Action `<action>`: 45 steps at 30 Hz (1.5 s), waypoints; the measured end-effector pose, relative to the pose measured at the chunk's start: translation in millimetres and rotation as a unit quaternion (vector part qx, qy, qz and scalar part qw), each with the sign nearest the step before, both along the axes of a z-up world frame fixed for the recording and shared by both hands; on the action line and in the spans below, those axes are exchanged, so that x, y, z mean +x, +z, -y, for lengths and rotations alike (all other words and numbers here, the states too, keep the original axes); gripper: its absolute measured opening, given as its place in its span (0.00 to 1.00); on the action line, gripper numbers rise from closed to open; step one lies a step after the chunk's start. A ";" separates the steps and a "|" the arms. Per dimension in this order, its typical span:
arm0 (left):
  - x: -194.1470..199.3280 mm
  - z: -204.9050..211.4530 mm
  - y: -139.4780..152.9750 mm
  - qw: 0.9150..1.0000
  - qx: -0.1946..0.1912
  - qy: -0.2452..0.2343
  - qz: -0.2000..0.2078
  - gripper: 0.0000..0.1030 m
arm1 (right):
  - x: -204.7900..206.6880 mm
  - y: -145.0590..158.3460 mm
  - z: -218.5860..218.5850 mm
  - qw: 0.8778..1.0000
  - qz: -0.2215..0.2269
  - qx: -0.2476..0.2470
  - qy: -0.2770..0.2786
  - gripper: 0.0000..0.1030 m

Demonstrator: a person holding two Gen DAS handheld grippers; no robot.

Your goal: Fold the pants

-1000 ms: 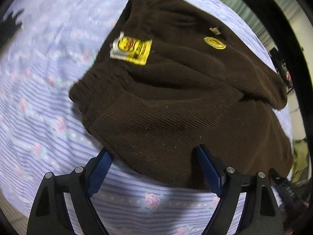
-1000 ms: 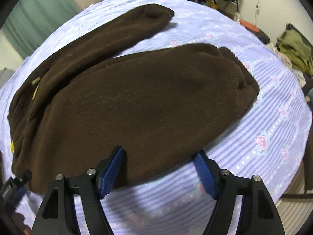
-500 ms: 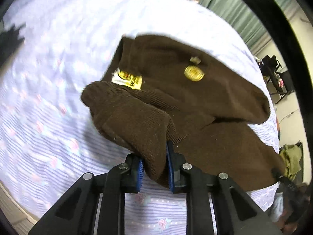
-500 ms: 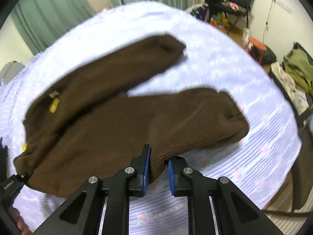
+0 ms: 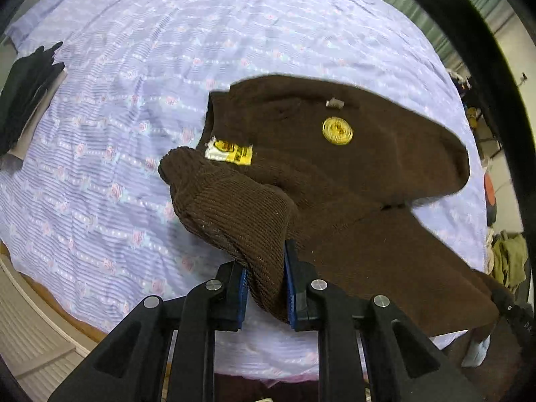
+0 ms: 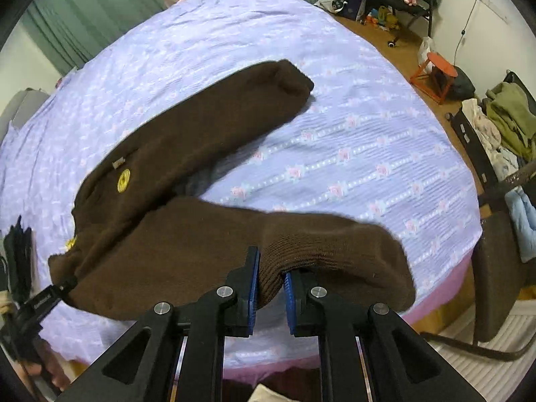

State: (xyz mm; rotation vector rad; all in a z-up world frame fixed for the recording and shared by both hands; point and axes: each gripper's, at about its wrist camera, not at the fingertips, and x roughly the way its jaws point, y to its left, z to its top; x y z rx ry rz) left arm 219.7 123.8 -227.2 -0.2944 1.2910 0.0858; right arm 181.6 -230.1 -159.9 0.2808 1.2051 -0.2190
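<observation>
You have the brown pants (image 5: 351,174) spread on the lilac bedspread (image 5: 140,67), near leg raised, far leg flat. Your left gripper (image 5: 266,281) is pinched tight on the waistband corner; your right gripper (image 6: 270,279) is pinched tight on the near leg's cuff (image 6: 335,258). Carry both across together, level and lightly taut, and lay the near leg squarely over the far leg (image 6: 214,124), edges matched, before opening either.

Dark brown ribbed pants (image 5: 385,174) with yellow badge (image 5: 337,130) lie on lilac striped, pink-rose-patterned bedsheet (image 5: 167,50).
</observation>
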 end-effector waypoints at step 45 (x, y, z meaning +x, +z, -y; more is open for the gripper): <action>203.8 90.2 -64.8 0.862 0.103 -0.494 0.049 0.88 | 90.4 -78.9 -21.9 0.990 0.057 -0.016 0.131 0.70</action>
